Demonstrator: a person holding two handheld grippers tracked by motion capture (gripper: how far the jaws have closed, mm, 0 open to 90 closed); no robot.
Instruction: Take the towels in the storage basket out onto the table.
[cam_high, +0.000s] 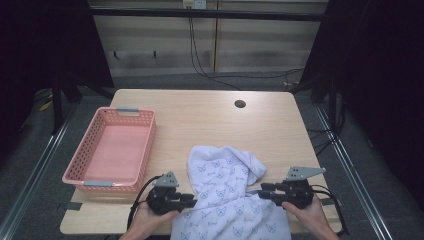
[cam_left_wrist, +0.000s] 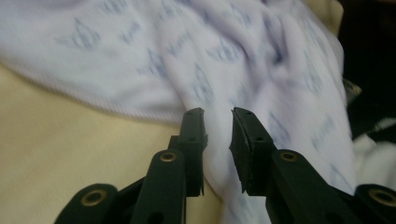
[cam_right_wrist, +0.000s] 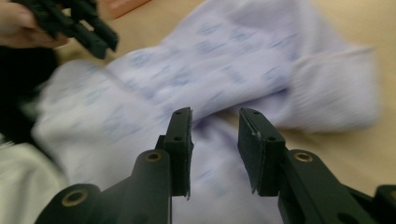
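My white cloth with little blue cat faces (cam_high: 225, 192) lies at the near table edge, between my claws. Left claw (cam_left_wrist: 218, 135) and right claw (cam_right_wrist: 215, 140) both stand open around cloth folds, not squeezing

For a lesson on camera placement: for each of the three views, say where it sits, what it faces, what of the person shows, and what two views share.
High view: above the table's near edge, facing the table, pink basket and both hands.
Left gripper view: on the left gripper, facing the printed cloth.
Right gripper view: on the right gripper, facing the cloth; the other hand shows.
Shared: the cloth.
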